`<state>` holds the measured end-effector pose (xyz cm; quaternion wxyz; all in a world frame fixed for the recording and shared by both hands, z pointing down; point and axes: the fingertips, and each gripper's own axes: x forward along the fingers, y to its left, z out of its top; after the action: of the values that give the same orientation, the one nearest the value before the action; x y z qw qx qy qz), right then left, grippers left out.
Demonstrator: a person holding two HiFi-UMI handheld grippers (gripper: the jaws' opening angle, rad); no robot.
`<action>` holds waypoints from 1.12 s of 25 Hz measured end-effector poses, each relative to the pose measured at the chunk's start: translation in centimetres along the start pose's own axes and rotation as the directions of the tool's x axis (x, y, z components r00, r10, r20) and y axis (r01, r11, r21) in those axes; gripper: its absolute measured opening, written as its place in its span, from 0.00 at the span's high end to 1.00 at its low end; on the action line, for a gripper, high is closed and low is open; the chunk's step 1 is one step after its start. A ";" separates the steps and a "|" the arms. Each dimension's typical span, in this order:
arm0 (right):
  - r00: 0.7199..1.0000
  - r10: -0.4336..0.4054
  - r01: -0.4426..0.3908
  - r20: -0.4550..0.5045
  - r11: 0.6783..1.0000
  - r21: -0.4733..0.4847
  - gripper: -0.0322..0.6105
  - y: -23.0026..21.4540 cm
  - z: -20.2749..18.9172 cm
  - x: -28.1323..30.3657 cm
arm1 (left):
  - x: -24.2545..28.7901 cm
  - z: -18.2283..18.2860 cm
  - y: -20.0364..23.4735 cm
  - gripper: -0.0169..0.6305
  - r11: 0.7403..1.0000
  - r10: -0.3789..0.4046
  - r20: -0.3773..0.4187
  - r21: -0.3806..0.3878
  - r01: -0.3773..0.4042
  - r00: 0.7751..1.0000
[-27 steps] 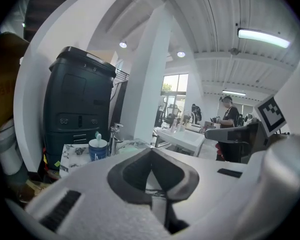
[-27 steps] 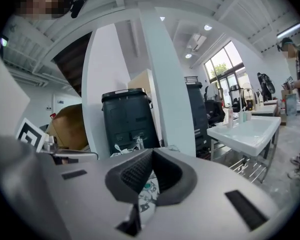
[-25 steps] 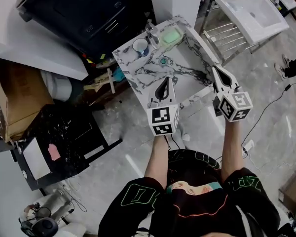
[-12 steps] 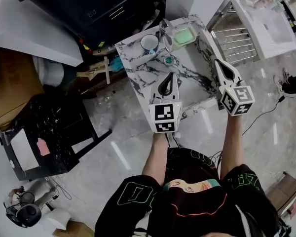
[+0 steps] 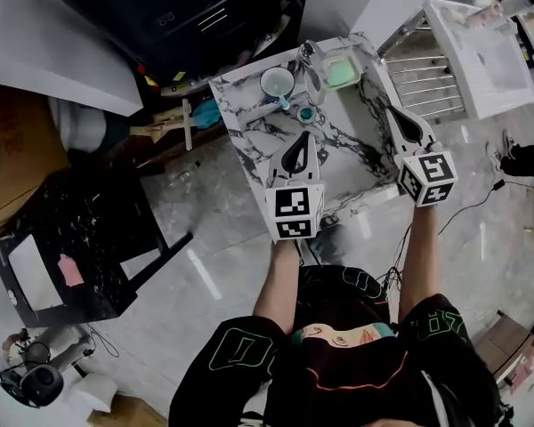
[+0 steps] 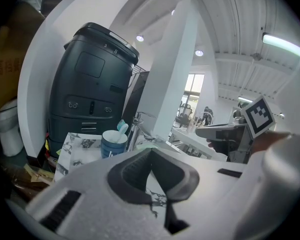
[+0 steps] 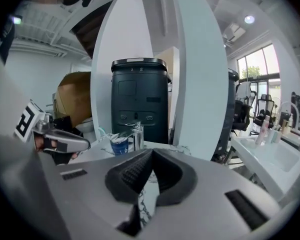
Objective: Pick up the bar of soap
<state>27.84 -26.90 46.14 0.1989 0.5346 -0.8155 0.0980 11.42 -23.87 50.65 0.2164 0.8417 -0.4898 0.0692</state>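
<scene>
Pale green soap (image 5: pixel 341 71), blue cup (image 6: pixel 113 144), black-veined white marble counter (image 5: pixel 249 128)

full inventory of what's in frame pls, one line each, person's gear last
marble top: one, white with dark veins, in front of the person
bar of soap: one, green, far right corner of the top
cup: one, blue, far edge, left of the tap
toothbrush: one, teal head, in the cup
tap: one, chrome, between cup and soap
round fitting: one, teal, mid top
cabinet: one, black, behind the top
basin: one, white, far right
cardboard box: one, brown, left
left gripper: white, over the top, jaws shut, empty
right gripper: white, at the top's right edge, jaws shut, empty
</scene>
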 end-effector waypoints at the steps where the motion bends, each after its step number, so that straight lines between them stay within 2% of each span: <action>1: 1.000 0.010 -0.010 -0.007 1.000 -0.021 0.94 0.1 0.1 0.3 | 0.2 0.0 0.0 0.96 1.000 -0.005 -0.003 -0.004 0.005 1.000; 12: 0.995 0.064 -0.077 -0.077 0.979 -0.189 0.94 0.4 0.9 4.0 | 1.6 -0.4 0.3 0.96 1.000 0.011 -0.011 -0.018 -0.011 1.000; 18: 0.984 0.125 -0.159 -0.131 0.940 -0.301 0.94 2.1 1.0 7.0 | 2.6 -0.7 0.3 0.96 0.999 0.030 -0.019 -0.030 -0.031 0.999; 23: 0.967 0.166 -0.236 -0.195 0.872 -0.428 0.94 2.3 1.0 9.0 | 3.0 -0.8 0.9 0.96 0.998 0.061 -0.025 -0.025 -0.061 0.998; 28: 0.931 0.200 -0.347 -0.305 0.746 -0.569 0.94 2.0 -0.8 11.5 | 3.3 -1.2 1.5 0.96 0.994 0.100 -0.030 -0.045 -0.102 0.994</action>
<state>22.18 -35.38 51.89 0.4358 0.2999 -0.8444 -0.0843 11.94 -26.57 53.27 0.2390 0.8096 -0.5301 0.0804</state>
